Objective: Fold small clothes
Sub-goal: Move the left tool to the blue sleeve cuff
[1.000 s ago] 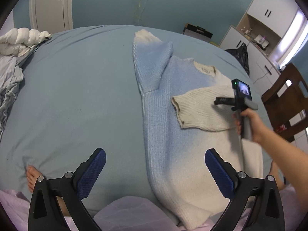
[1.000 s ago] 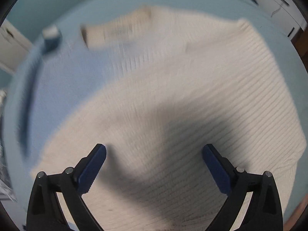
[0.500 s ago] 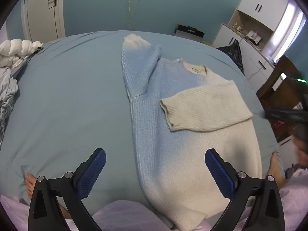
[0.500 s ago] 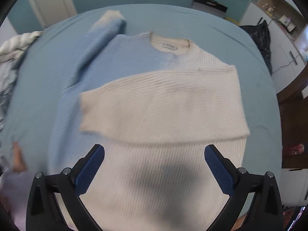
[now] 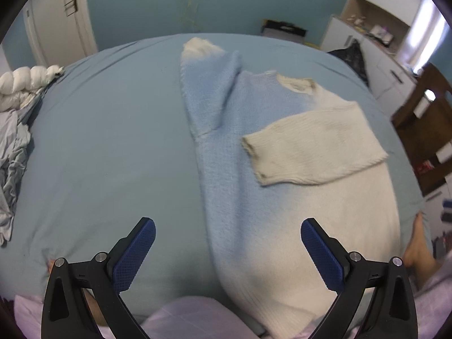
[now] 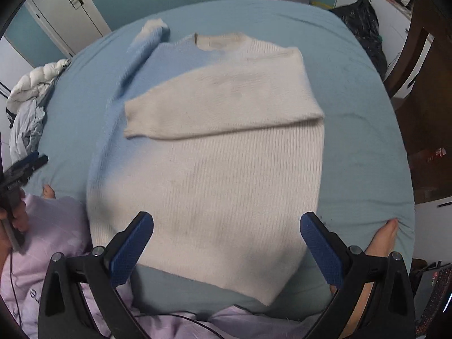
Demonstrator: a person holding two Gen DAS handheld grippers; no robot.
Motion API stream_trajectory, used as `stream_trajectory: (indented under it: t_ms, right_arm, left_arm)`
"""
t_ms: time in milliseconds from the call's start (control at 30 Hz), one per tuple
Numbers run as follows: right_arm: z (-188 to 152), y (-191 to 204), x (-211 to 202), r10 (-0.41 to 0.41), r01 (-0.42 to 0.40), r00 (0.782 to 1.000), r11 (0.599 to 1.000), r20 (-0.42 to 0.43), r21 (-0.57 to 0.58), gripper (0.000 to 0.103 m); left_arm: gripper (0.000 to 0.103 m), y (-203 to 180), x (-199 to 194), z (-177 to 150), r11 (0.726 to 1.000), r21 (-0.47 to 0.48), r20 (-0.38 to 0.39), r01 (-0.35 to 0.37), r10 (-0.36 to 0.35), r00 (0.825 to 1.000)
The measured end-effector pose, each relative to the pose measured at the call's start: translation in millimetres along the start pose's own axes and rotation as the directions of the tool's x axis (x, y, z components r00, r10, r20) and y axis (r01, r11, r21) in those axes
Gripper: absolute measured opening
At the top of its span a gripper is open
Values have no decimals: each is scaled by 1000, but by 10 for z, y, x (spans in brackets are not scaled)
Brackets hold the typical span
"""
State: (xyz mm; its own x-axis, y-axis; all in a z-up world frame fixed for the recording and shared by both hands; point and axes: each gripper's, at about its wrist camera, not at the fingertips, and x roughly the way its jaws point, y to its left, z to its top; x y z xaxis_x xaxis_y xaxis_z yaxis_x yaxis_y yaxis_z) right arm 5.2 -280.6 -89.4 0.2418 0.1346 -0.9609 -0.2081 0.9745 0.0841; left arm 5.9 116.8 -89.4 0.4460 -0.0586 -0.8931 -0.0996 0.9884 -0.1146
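Right wrist view: right tongs (image 6: pixel 226 243) spread wide over sweater (image 6: pixel 226 169) on bed (image 6: pixel 367 141), white sleeve (image 6: pixel 220 107) folded across. Left tongs (image 5: pixel 226 250) wide, empty too.

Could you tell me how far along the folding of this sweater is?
Early. Done: the white sleeve lies folded across the sweater chest. In hand: nothing; the left gripper and right gripper are both open above the bed. Left: the blue sleeve lies unfolded, and the body needs folding.
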Motion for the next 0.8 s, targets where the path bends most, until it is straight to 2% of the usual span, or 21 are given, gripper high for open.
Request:
stream_trajectory:
  t_ms: [167,200,233,267,367,433,533,633,700,800]
  right_arm:
    - [-85,-191,21,71,-68,996,996,-47,50,102]
    - [-95,-239,39,109,-104,992,992,-66,76,102]
    - [-149,-297,-110,135,-128,988,987,-73,94,102]
    - [-146,-334,-71,171,-161,982,980,-82,117,102]
    - [-152,-371,-9,179,-169,980,979,-86,110,102]
    - [-175,-388,36,170,-161,981,982,-90,99,102]
    - [-216,-450,104,194,-183,976,977,-103,111,102]
    - [-292,-566,83,218,-205,972,970,-90,133,102]
    - [-348,-652,98,215,-201,972,968,-89,148,102]
    - [-451,-805,215,201,-175,971,966,-125,192,102]
  left_arm:
    - [103,351,374,570,990,-126,-54,-67,60,997]
    - [103,482,480,737,976,-192,-60,-105,95,994]
    - [103,565,566,843,963,-242,-65,-118,106,992]
    - [103,682,693,992,948,-299,-77,-109,89,993]
    - [103,931,996,1331,907,-404,-83,-116,89,993]
    - [103,1054,1256,1562,901,-414,-85,-128,101,991]
    - [103,1126,1641,1786,904,-374,-113,-207,177,978]
    - [103,1151,1946,1954,905,-359,-117,-230,201,973]
    - [103,1187,2131,2043,900,-380,-114,-216,186,976]
    - [103,1222,2389,2100,879,-454,-115,-145,104,988]
